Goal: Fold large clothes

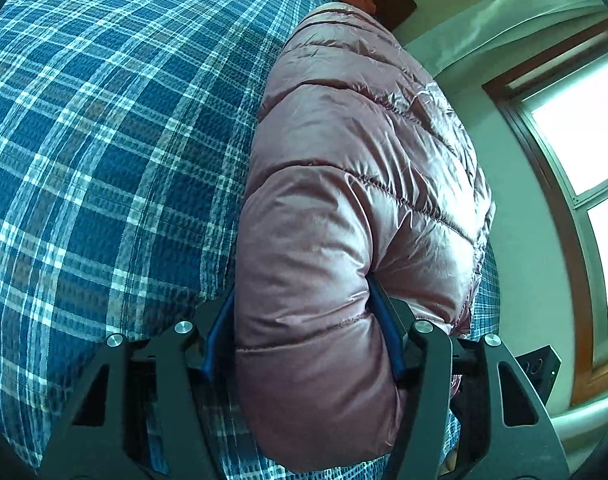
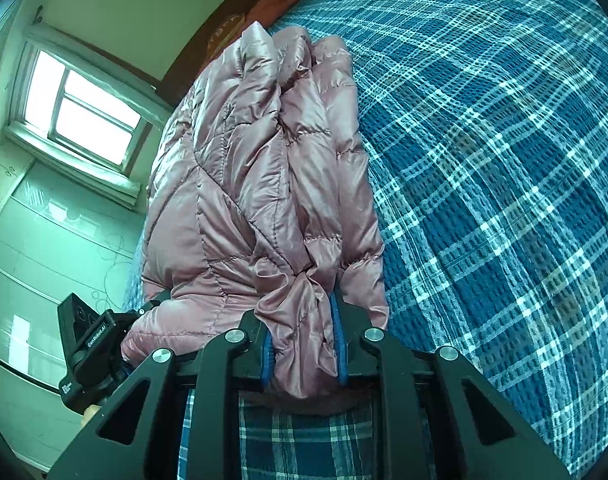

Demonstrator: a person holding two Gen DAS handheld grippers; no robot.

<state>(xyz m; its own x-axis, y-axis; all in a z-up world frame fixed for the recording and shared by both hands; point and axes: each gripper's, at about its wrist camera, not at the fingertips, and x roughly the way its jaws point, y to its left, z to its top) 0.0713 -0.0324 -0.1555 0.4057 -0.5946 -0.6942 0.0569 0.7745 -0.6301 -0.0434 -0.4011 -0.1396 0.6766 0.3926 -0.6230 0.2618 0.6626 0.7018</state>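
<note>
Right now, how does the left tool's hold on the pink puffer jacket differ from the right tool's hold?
The left tool spans a thick, puffy fold of the pink puffer jacket, so its fingers stand wide; the right tool stands narrow on a thin, bunched edge. Fabric in the left tool looks smooth and rounded; in the right tool it is crumpled. Both hold the same jacket over the blue plaid bedspread.

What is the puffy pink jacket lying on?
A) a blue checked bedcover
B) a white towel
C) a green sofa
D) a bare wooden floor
A: the puffy pink jacket lies on a blue checked bedcover, which spreads out beside it in both wrist views.
</note>
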